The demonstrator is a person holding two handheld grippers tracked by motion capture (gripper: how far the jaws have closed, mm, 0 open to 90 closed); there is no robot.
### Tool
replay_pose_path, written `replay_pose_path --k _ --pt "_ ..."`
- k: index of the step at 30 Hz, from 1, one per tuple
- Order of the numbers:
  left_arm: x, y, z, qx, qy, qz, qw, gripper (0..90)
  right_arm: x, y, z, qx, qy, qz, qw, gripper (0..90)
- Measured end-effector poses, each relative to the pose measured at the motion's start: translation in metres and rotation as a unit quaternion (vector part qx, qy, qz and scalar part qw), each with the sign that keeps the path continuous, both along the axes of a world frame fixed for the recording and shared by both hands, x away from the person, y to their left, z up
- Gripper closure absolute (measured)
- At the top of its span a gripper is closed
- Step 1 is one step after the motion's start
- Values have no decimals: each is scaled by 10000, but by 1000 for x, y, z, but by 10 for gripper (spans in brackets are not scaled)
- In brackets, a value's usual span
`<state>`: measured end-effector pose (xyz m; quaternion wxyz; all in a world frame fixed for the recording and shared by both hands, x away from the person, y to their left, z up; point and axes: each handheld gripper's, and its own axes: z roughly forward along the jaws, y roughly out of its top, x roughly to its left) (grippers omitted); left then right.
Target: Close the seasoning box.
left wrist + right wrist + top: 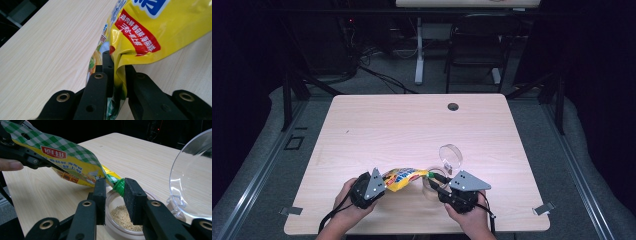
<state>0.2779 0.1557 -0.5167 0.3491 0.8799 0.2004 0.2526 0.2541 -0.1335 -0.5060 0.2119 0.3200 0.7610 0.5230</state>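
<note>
The left gripper (379, 184) clenches the one yellow seasoning pouch (404, 178) by its bottom end; the right gripper's (435, 183) jaws stand released around its green spout (119, 187). The pouch lies lengthwise between them, spout aimed down into one open jar (140, 230) of granules on the desk (412, 125), hinged clear lid (452, 157) upright behind.

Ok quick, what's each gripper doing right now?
Left gripper: shut on the yellow pouch.
Right gripper: open, jaws either side of the green spout.

The right hand-held gripper (113, 195) straddles the pouch's green spout (119, 187) above a granule-filled jar (125, 218).
</note>
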Motion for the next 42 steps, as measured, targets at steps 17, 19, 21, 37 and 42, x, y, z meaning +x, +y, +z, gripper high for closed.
replay_pose_path --k 17,19,21,37,42 --pt "11 16 -3 -702 346 274 9966 875 4 -3 -4 -10 80 -15 10000 697" --pt "13 20 -3 -817 398 309 9954 876 4 -3 -5 9 106 -25 9999 697" --pt "16 24 -5 -961 471 356 9936 876 5 -3 -6 -3 107 -25 9999 696" --pt "33 55 -18 -1817 914 907 9749 874 6 -5 -8 12 135 -60 9999 694" --pt "35 60 -23 -1833 1017 1085 9717 864 6 -2 -8 -12 134 -32 9999 692"
